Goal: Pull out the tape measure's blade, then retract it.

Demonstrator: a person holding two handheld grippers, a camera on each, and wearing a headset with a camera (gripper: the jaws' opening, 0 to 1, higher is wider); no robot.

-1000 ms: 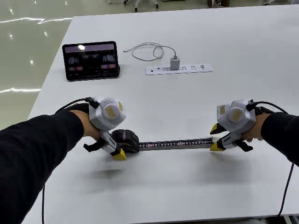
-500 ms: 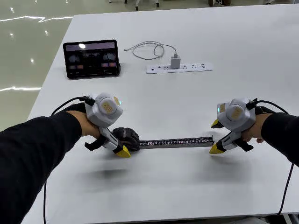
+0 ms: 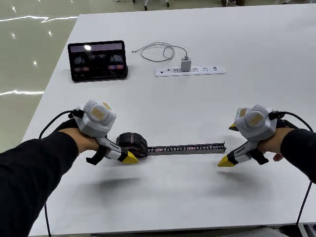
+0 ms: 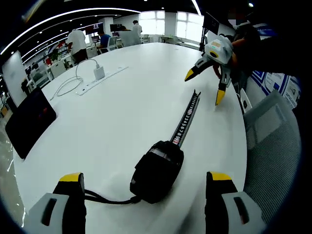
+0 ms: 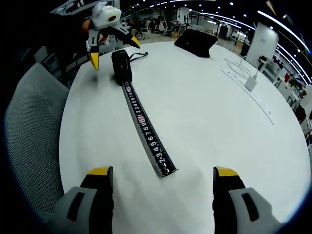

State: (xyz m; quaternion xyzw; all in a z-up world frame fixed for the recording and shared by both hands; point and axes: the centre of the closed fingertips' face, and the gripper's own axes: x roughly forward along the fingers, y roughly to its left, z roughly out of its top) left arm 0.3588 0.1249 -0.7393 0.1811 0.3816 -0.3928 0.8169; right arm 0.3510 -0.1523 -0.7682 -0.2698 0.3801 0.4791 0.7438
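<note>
Head view: tape measure case [image 3: 132,144] sits on the white table [image 3: 197,197], with the blade [image 3: 186,148] run straight out from the case toward the right gripper [image 3: 228,144]. The left gripper [image 3: 124,153] is right at the case, one yellow tip just beside its near side. The tablet [image 3: 97,60] and power strip [image 3: 190,71] are well beyond the case, out of the way.

Left gripper view: jaws spread wide with nothing in them. The case [image 4: 157,170] lies between and just ahead of the tips, clear of both. The strap [image 4: 109,199] trails off the case toward the left jaw. This looks like bracketing for a body clamp.

Right gripper view: jaws also wide and empty. The blade's hook end [image 5: 168,171], at the far end from the case, lies flat between the tips and touches neither.

My read: the pull-out is done. The blade holds its extension unheld, so it's probably locked or held by friction. Retract is next; the case needs pinning and the hook end guiding back, or the blade whips.
</note>
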